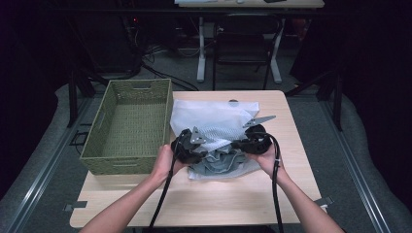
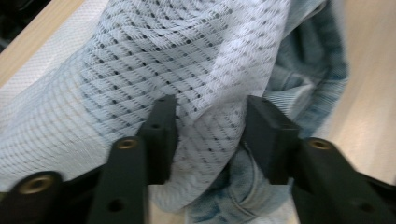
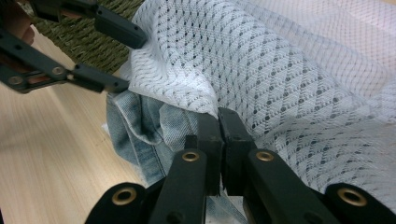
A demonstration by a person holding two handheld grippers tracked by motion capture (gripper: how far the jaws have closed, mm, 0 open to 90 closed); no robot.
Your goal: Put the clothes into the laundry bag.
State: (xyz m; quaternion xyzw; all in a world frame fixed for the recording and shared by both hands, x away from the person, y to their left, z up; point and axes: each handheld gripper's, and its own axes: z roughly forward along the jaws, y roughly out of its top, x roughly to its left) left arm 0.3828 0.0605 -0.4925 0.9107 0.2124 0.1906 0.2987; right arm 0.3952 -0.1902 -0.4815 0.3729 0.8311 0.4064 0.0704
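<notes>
Left gripper (image 2: 210, 133): jaws apart, straddling mesh bag (image 2: 187, 60) fold dead ahead.
Right gripper (image 3: 219, 140): pinched on bag's hem over denim (image 3: 135, 121).

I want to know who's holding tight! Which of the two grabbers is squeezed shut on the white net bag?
The right gripper: its jaws are pinched together on the white mesh bag. The left gripper has its jaws spread apart around a fold.

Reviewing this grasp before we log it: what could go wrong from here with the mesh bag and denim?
1. The left gripper is open around a fold of the mesh bag; closing may also catch the denim underneath.
2. The right gripper pinches the bag's thin edge; pulling could slip or tear it.
3. The woven basket sits close on the left; a sideways pull might snag it.
</notes>
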